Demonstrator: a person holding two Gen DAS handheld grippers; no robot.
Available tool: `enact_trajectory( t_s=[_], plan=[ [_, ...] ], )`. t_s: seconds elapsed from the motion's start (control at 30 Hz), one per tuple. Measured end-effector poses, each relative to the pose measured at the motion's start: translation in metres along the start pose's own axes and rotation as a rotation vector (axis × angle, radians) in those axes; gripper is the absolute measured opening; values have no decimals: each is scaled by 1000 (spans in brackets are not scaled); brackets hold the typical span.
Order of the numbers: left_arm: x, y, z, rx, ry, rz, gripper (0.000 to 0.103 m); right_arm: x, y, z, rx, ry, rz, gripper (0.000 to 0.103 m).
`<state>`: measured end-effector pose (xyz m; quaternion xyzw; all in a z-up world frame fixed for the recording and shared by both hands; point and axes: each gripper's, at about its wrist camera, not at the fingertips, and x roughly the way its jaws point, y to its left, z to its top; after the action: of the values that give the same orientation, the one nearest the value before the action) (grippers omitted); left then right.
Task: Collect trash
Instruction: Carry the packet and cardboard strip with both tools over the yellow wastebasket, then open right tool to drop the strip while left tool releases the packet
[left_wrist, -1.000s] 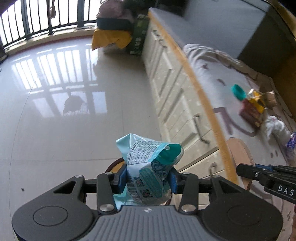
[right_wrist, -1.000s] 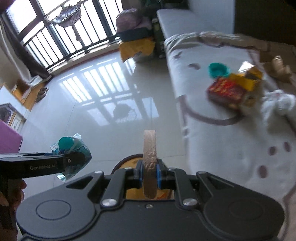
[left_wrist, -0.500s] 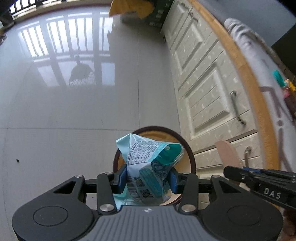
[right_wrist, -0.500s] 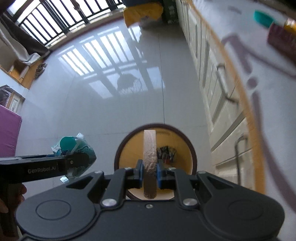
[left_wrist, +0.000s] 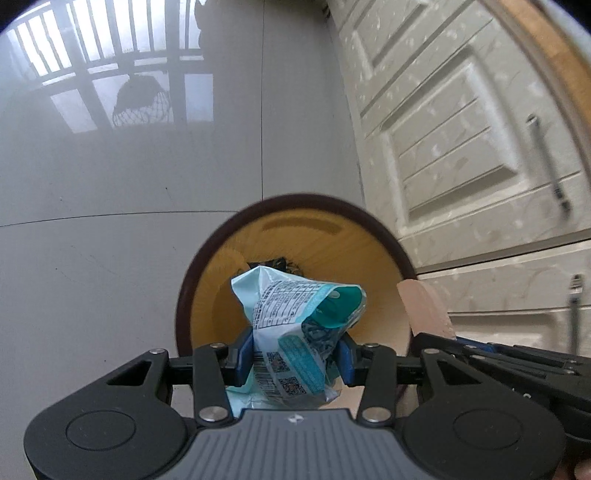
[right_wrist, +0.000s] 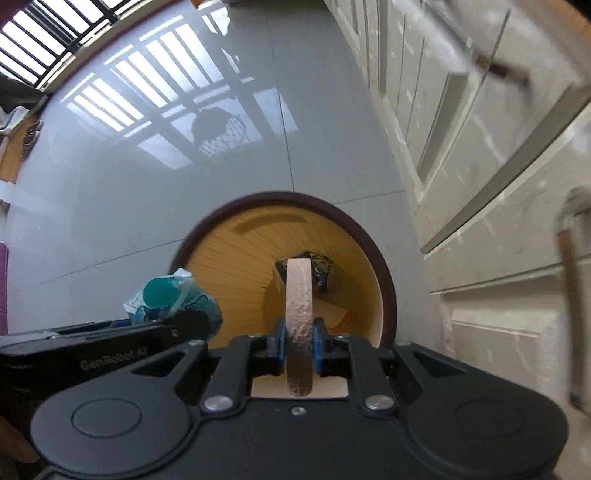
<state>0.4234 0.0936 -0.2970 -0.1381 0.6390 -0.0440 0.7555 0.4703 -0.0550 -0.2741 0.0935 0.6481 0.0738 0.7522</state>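
Teal-and-white snack wrapper (left_wrist: 295, 325) clamped between the blue pads (left_wrist: 243, 356) of the left gripper (left_wrist: 295, 360), low in the centre of the left wrist view, crumpled, printed side and codes facing the camera. Directly beyond it, the round trash bin (left_wrist: 291, 206) with dark brown rim and ribbed yellow-tan inside, standing on glossy grey floor tiles (left_wrist: 110, 184). Dark crumpled scrap just visible at the bin's bottom, above the wrapper's top edge. At the right of that frame, white panelled cabinet doors (left_wrist: 461, 147) with metal handles, close beside the bin. Lower right, the black body of the other tool reaching in, a pale brown roll edge (left_wrist: 424, 310) at its tip over the bin's right rim.

Right wrist view: cardboard tape roll (right_wrist: 299, 314) held edge-on and upright in the centre, pinched tight between the blue pads of the right gripper (right_wrist: 299, 347). Bin (right_wrist: 384, 258) filling the middle of the frame behind it, opening towards the camera, a dark shiny wrapper (right_wrist: 319, 271) lying at the bottom just right of the roll. Lower left, the left tool's black arm crossing in, wrapper (right_wrist: 166, 299) in its grip poised at the bin's left rim. Window-bar reflections across the floor (right_wrist: 147, 166) in the upper left; cabinet fronts (right_wrist: 480, 184) blurred along the right.
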Motion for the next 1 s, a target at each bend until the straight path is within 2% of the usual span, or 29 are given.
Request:
enact_trajectory(
  t_s=[0.2,0.47,0.87,1.0],
  plan=[
    [41,5,-2,-23,45,9,46,39,-8,-3,62,33,-20,15],
    [74,12,-8,-38,86,28,46,66,-14,-3,34,54,-69,15],
    [95,17,-3,-29,93,53,47,77,-15,8,-35,46,-91,15],
    [99,16,-1,-27,94,56,47,74,-16,9,-28,37,-85,22]
  ],
)
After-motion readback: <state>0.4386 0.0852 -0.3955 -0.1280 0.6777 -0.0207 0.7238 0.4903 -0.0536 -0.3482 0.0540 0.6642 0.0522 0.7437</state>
